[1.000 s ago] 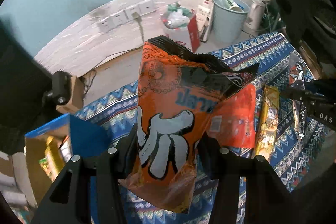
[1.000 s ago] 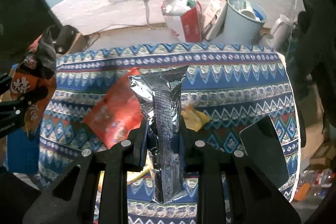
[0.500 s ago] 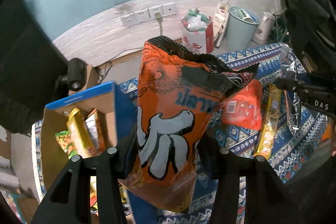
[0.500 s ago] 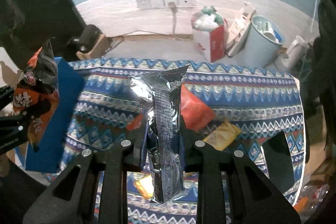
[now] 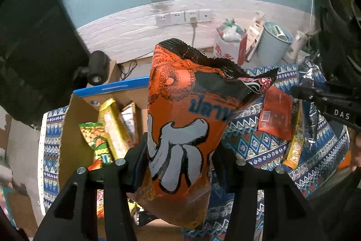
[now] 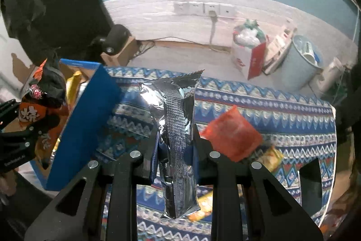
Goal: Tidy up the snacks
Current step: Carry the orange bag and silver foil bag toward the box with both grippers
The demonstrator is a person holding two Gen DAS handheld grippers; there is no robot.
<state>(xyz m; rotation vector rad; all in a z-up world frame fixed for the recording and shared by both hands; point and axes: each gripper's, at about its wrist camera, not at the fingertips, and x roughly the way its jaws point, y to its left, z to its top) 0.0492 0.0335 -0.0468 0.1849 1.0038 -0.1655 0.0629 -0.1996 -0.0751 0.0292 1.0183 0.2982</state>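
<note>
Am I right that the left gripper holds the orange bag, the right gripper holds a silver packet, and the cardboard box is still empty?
Not quite: the box is not empty. The left wrist view shows snack packs standing in it already. The rest holds: the left gripper grips the orange bag, and the right gripper grips the silver packet.

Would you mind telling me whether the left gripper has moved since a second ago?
Yes. The left gripper, shut on the orange bag, has swung left toward the cardboard box, which now shows its snacks inside.
</note>
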